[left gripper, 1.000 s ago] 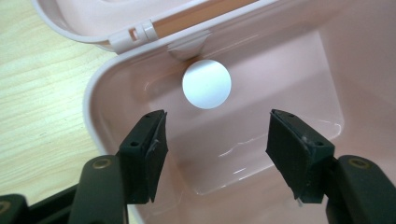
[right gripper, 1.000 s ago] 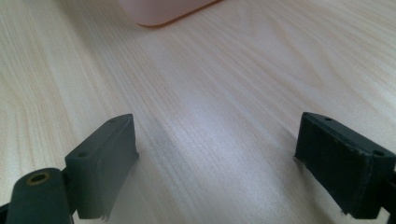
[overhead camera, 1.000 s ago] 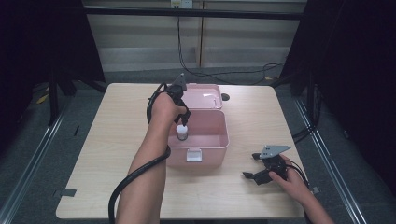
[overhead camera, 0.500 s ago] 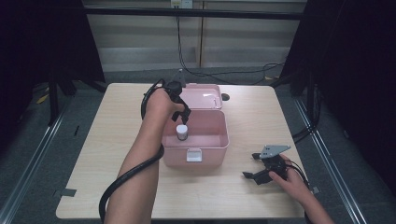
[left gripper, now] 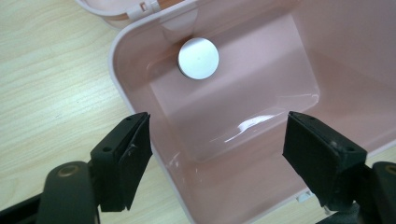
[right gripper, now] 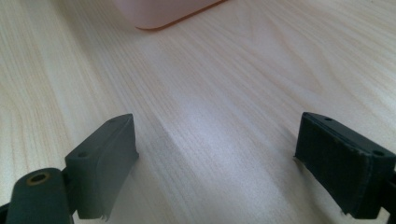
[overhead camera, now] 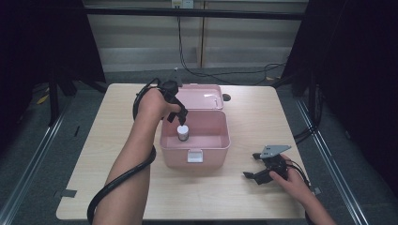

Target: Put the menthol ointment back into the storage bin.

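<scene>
A pink plastic box [overhead camera: 206, 149] stands open in the middle of the table, its lid [overhead camera: 199, 96] folded back. Inside it, near the left wall, a small bottle with a white cap [overhead camera: 182, 131] [left gripper: 198, 57] stands upright. My left gripper [overhead camera: 180, 116] [left gripper: 217, 158] hovers open above the box's back left corner, apart from the bottle, with nothing between its jaws. At the front right of the table my right gripper [overhead camera: 251, 172] [right gripper: 217, 168] rests low over bare wood, open and empty. A corner of the pink box [right gripper: 163, 11] lies ahead of it.
The light wooden table [overhead camera: 103, 140] has bare room on both sides of the box. A white latch [overhead camera: 194, 155] sits on the box's front wall. A black cable [overhead camera: 117, 185] trails from the left gripper along the forearm. Dark floor and cables lie beyond the far edge.
The left gripper has let go of the bottle, left standing in the box, and has drawn up and back toward the box's far left corner. The right gripper has stayed put.
</scene>
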A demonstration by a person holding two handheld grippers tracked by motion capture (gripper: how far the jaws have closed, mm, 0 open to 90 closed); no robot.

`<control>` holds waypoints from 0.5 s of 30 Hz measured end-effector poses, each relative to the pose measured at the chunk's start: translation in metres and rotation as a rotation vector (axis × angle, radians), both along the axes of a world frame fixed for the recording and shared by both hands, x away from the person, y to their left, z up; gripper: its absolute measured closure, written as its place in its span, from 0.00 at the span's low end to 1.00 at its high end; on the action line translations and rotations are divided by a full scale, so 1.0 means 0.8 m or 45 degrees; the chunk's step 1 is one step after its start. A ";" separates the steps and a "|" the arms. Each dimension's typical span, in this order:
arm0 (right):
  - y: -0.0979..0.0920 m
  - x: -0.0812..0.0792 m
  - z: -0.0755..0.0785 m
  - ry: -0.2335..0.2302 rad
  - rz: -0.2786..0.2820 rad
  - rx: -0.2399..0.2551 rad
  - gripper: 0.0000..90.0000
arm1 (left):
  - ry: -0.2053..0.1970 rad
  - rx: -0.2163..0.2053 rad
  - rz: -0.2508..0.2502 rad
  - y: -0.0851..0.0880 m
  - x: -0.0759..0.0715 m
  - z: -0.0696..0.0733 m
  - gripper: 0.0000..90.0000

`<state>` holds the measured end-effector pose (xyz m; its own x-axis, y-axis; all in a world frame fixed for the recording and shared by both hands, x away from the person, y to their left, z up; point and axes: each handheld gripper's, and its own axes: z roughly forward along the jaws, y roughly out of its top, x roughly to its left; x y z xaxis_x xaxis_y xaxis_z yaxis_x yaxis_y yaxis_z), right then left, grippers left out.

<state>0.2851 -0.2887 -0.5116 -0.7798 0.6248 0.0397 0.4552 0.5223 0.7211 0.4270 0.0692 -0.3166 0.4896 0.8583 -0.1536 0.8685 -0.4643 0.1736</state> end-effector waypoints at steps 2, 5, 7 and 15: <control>0.000 0.000 0.000 0.000 0.000 -0.001 0.13 | 0.001 0.001 -0.002 0.004 -0.002 0.001 0.26; 0.000 0.001 0.000 -0.002 0.002 0.002 0.13 | 0.001 -0.006 0.011 0.012 -0.005 0.003 0.26; 0.000 0.001 0.000 -0.002 0.001 0.002 0.13 | 0.002 -0.008 0.014 0.018 -0.006 0.004 0.26; 0.000 0.001 0.000 0.005 -0.003 0.012 0.13 | -0.008 -0.035 0.041 0.041 -0.014 0.011 0.26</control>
